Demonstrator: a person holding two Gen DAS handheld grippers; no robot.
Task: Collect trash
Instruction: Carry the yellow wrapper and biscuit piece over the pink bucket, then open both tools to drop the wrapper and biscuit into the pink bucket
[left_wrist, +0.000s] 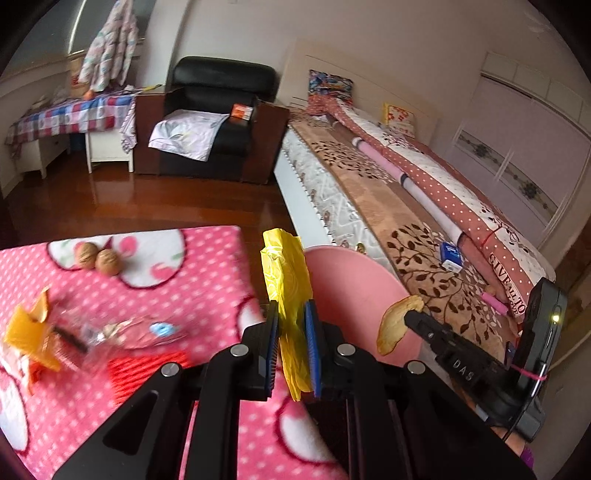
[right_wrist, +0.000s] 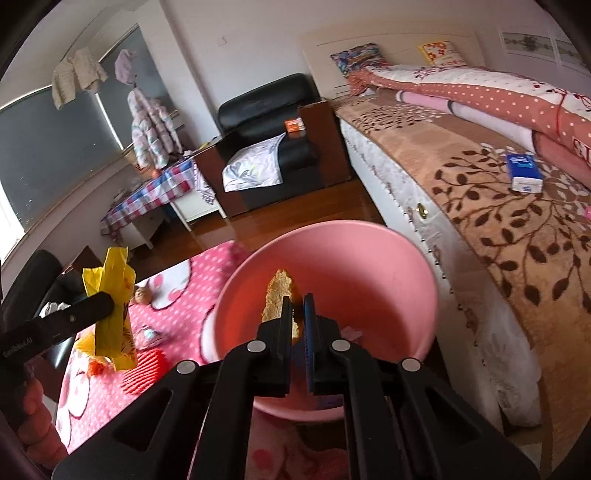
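Observation:
My left gripper (left_wrist: 291, 314) is shut on a yellow wrapper (left_wrist: 286, 273) and holds it over the right edge of the pink table cover (left_wrist: 155, 369), beside the pink bin (left_wrist: 351, 280). My right gripper (right_wrist: 296, 301) is shut on an orange peel (right_wrist: 277, 295) and holds it over the open pink bin (right_wrist: 369, 266). The peel (left_wrist: 397, 323) and the right gripper also show in the left wrist view. The yellow wrapper (right_wrist: 110, 295) shows at the left of the right wrist view.
On the pink cover lie two walnuts (left_wrist: 98, 258), an orange wrapper (left_wrist: 27, 328), a clear plastic bag (left_wrist: 122, 332) and a red item (left_wrist: 147, 369). A bed (left_wrist: 424, 206) with a blue box (left_wrist: 451, 255) stands to the right. A black armchair (left_wrist: 214, 110) stands behind.

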